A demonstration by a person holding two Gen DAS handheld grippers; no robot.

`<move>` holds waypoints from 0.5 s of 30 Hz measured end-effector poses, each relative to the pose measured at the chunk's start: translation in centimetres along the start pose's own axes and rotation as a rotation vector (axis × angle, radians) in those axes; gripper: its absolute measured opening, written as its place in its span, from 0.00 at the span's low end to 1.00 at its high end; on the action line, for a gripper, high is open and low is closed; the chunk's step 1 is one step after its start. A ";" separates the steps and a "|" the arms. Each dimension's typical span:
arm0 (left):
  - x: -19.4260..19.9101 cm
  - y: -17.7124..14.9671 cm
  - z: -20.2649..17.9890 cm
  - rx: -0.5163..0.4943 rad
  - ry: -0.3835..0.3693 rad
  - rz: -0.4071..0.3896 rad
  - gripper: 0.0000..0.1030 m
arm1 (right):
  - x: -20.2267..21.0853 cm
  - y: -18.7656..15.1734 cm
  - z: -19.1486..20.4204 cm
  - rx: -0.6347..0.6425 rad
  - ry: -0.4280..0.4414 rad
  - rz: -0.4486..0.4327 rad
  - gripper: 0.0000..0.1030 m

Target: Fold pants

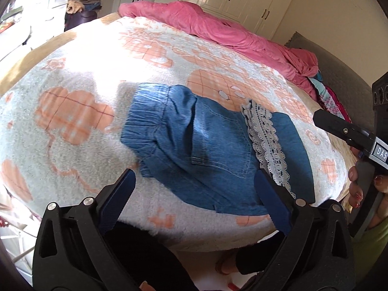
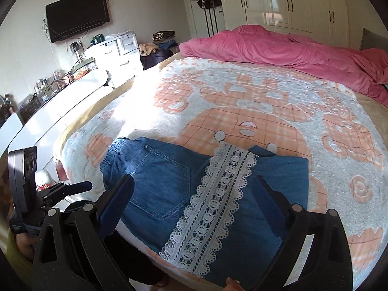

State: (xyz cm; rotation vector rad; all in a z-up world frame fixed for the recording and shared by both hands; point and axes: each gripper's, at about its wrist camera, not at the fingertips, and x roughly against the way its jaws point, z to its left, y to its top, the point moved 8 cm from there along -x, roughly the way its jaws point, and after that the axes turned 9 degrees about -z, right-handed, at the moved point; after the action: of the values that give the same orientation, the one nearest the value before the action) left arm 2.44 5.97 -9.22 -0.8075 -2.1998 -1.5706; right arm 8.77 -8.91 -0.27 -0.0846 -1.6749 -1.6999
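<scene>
Folded denim pants (image 1: 194, 143) flat on fleece blanket (image 1: 72, 111), near bed edge, waistband toward left finger side, white lace strip (image 1: 266, 143) across right part. Left gripper (image 1: 196, 189) spread wide, nothing pinched, held above pants: left finger (image 1: 118, 198) over bare blanket just beside waistband corner, right finger (image 1: 274, 201) over pants edge near lace end; contact with cloth not clear. Right gripper (image 2: 194, 194) also spread wide, empty, hovering over pants (image 2: 157, 184): back pocket (image 2: 165, 181) and lace strip (image 2: 215, 201) between fingers, left finger (image 2: 116, 198) over pocket side, right finger (image 2: 271, 201) over plain denim right of lace. Other gripper at far left of right view, off the bed edge. Pink duvet (image 2: 291, 53) bunched well beyond fingertips, far side of bed. Wardrobe (image 2: 291, 2) behind it.
</scene>
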 end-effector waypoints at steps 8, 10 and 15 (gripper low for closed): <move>-1.1 -0.5 2.4 0.161 -0.067 0.022 0.89 | -5.4 1.6 4.4 0.097 0.136 0.100 0.94; -1.7 -0.9 2.8 0.222 -0.091 0.040 0.83 | -7.0 2.1 5.7 0.130 0.167 0.119 0.94; -2.6 -1.2 3.1 0.255 -0.083 0.037 0.60 | -10.8 2.1 9.0 0.212 0.253 0.203 0.94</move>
State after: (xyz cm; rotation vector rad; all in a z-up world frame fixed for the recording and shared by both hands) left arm 3.94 7.91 -12.69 -0.8421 -2.3670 -1.2256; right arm 13.79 4.10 -2.83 0.0575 -1.5880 -1.3174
